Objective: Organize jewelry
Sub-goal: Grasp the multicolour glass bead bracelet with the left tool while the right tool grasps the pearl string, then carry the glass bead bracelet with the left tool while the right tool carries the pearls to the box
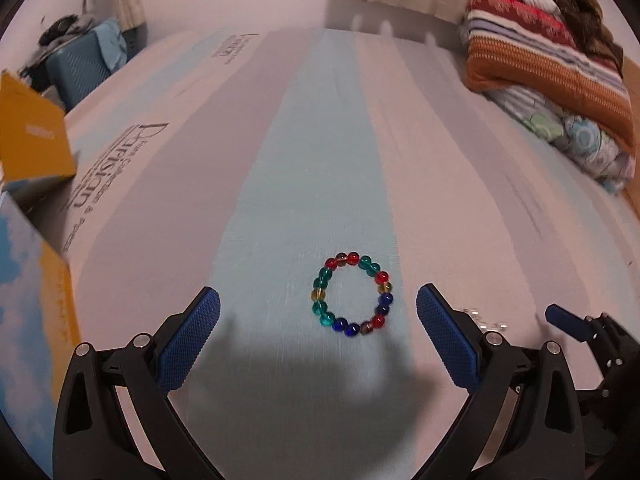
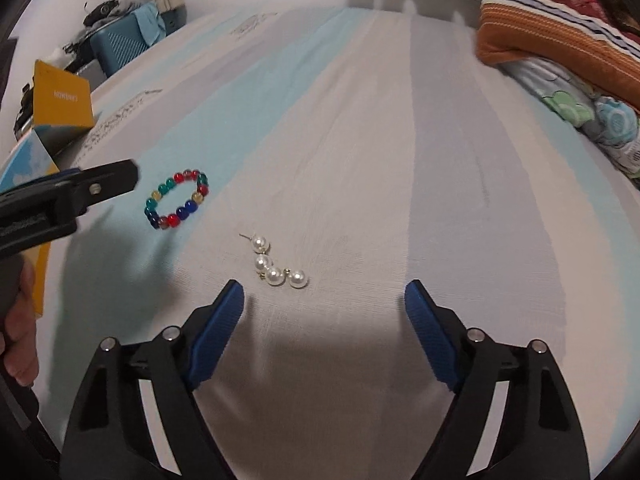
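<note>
A bracelet of red, green, blue and amber glass beads (image 1: pixel 352 295) lies flat on the striped bed sheet (image 1: pixel 320 140), just ahead of my left gripper (image 1: pixel 318 304), which is open and empty above the sheet. The bracelet also shows in the right wrist view (image 2: pixel 177 199). White pearl earrings (image 2: pixel 276 266) lie in a small cluster just ahead of my right gripper (image 2: pixel 324 300), which is open and empty. The left gripper shows at the left edge of the right wrist view (image 2: pixel 80 192). The right gripper's blue tip shows at the right of the left wrist view (image 1: pixel 568 322).
An open yellow and sky-blue box (image 1: pixel 32 216) stands at the left edge of the bed, also in the right wrist view (image 2: pixel 60 104). Folded blankets and a pillow (image 1: pixel 560 80) are piled at the back right. A blue case (image 1: pixel 76 68) stands beyond the bed.
</note>
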`<state>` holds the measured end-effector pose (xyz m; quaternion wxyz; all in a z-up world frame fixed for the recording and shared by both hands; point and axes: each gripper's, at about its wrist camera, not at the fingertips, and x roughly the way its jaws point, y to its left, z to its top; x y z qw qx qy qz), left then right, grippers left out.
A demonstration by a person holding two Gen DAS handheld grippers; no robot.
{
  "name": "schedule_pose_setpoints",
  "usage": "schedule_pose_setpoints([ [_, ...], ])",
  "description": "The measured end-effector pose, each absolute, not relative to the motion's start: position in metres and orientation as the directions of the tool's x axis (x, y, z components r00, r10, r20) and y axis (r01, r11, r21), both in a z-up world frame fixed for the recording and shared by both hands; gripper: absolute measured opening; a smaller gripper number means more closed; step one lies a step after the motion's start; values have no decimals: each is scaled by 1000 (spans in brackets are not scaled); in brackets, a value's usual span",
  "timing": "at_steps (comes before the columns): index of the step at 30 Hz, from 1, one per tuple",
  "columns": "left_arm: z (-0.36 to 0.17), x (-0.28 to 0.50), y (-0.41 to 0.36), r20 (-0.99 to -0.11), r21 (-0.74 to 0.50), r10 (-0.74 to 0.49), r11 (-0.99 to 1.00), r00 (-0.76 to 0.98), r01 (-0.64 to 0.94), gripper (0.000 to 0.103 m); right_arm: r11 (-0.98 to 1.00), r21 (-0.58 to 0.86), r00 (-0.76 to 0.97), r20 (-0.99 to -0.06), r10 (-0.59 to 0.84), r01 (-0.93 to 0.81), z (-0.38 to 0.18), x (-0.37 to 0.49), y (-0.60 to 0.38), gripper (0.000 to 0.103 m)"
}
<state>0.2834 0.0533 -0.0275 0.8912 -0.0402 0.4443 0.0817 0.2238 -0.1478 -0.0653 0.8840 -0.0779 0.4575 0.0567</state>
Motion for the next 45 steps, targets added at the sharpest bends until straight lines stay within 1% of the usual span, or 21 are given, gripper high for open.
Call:
schedule_pose_setpoints([
  [2,-37,290,54,-808,8,109,985,579,-174,96,978,-100,570,-822,23,-183,-71,228,-143,76],
  [3,-41,295,54,-815,10,103,986,570,-164,96,976,-103,565,-825,25,-193,-75,231,-141,73],
  [7,-58,309,57,-834,28,100,990,542,-140,94,975,-88,570,-821,45,-203,-79,237,-138,67],
  [10,-68,313,59,-848,14,83,991,523,-135,91,974,-63,568,-820,74,-218,-80,240,-139,58],
  [12,-70,315,61,-855,-11,67,989,514,-148,89,973,-52,569,-817,87,-223,-80,240,-141,45],
  [13,-71,315,62,-858,-16,66,988,510,-156,86,973,-45,567,-818,93,-224,-79,241,-142,42],
  [14,-72,316,64,-860,-7,78,986,504,-164,75,974,-35,565,-819,100,-224,-79,242,-144,35],
  [15,-73,316,64,-863,8,91,986,497,-168,71,975,-23,562,-820,107,-219,-78,242,-146,28],
  [16,-74,315,64,-861,9,92,986,500,-167,70,977,-14,560,-821,112,-214,-78,243,-147,25],
  [17,-75,314,64,-861,18,99,986,499,-165,66,977,-4,557,-822,117,-211,-77,243,-148,17],
  [18,-75,314,64,-860,29,106,987,499,-160,61,978,-3,557,-823,115,-207,-77,244,-149,13],
  [19,-75,314,63,-860,33,108,987,499,-156,59,979,-7,557,-823,111,-205,-77,244,-149,11],
  [22,-73,313,62,-862,38,113,987,494,-159,40,983,5,561,-820,111,-186,-75,243,-149,11],
  [24,-72,314,64,-865,32,114,984,489,-173,14,985,21,563,-818,117,-174,-74,243,-150,11],
  [25,-71,315,65,-865,31,114,984,488,-175,9,985,25,564,-817,120,-172,-74,243,-152,11],
  [31,-64,314,71,-865,-26,69,983,496,-182,9,987,54,586,-799,135,-153,-65,243,-158,11],
  [38,-56,310,64,-856,-24,68,985,513,-171,9,986,90,599,-785,158,-142,-57,242,-161,11],
  [41,-51,307,61,-849,-8,79,987,523,-163,9,986,77,622,-768,153,-147,-50,239,-159,11],
  [45,-44,306,61,-841,-23,67,987,537,-160,9,986,81,633,-758,155,-144,-45,238,-162,11],
])
